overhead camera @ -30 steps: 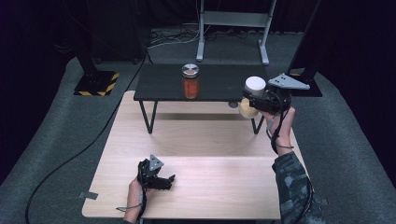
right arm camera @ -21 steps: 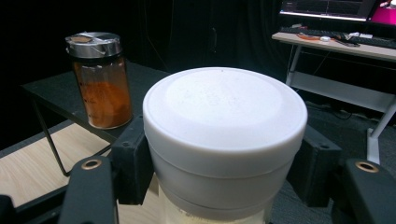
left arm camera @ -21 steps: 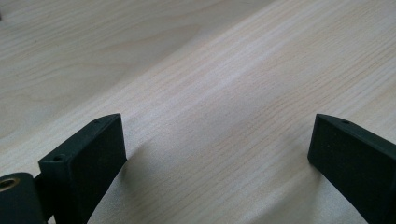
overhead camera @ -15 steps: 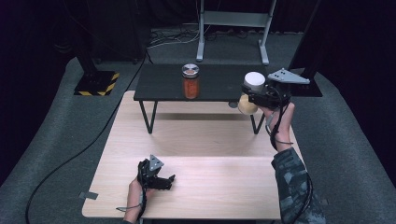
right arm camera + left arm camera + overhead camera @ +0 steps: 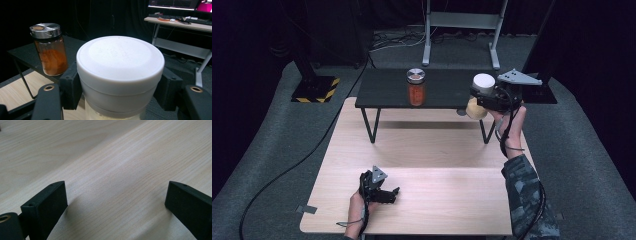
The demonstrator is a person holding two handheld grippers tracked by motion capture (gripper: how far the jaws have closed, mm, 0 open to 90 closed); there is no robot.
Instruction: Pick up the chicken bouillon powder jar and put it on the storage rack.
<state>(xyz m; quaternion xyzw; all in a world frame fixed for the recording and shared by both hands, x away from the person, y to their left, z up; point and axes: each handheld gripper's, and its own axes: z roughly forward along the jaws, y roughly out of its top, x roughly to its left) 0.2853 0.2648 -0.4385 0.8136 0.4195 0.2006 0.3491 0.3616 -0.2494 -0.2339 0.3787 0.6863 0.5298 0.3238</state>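
Right hand-held gripper (image 5: 120,100) clamped on white-lidded jar (image 5: 120,72), left hand-held gripper (image 5: 117,202) wide, empty

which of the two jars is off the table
The white-lidded jar, clamped in the right gripper at the black table's right end. The silver-lidded orange jar stands on that table.
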